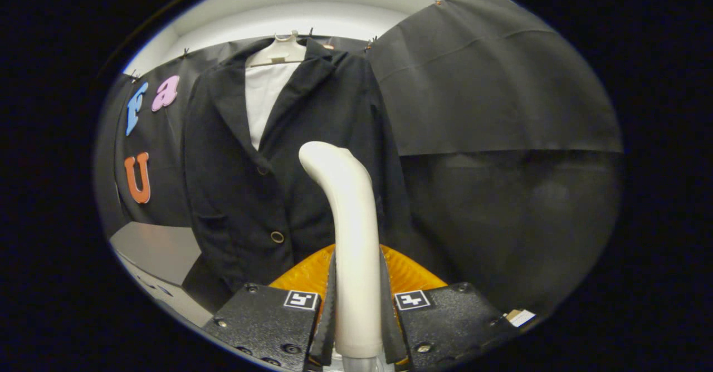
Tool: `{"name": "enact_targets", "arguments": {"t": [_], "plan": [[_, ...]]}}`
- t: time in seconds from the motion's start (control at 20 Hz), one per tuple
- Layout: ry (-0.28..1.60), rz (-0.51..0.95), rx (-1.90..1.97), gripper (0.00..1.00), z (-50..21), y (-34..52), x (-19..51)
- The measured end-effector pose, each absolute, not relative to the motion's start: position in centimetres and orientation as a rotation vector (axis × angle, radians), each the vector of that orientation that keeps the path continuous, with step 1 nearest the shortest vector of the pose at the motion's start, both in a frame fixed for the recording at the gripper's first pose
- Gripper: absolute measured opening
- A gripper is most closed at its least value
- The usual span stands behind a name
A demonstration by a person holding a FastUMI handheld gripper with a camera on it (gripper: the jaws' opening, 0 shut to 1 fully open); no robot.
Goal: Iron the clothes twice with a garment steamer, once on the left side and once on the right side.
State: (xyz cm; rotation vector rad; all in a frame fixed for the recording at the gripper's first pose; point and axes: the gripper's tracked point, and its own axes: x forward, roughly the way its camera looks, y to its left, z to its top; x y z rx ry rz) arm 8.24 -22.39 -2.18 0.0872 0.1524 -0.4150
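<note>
two fingers [333, 305] of the gripper [358, 311] press on the steamer [352, 238] from either side, nearly closed, with its pale handle clamped upright between them. the steamer rises from between the fingers and bends over at its top toward the jacket [278, 160], its head in front of the jacket's lower middle; whether it touches the cloth cannot be told. a ribbed orange part [409, 274] shows behind the fingers on both sides of the handle. the jacket is dark and hangs just beyond the steamer on a pale hanger [281, 52], with a white shirt [264, 96] showing between its lapels. one round button [277, 236] sits low on the jacket's front, just beside the steamer's shaft. the jacket hangs in front of the black cloth wall [490, 82]. below the jacket's left edge, a grey surface [159, 249] lies near the wall.
</note>
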Motion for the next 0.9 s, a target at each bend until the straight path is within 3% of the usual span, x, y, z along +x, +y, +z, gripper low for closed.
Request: {"name": "enact_targets", "arguments": {"t": [0.9], "plan": [[0.383,-0.458,0.084,0.37,-13.9,-21.4,6.7]]}}
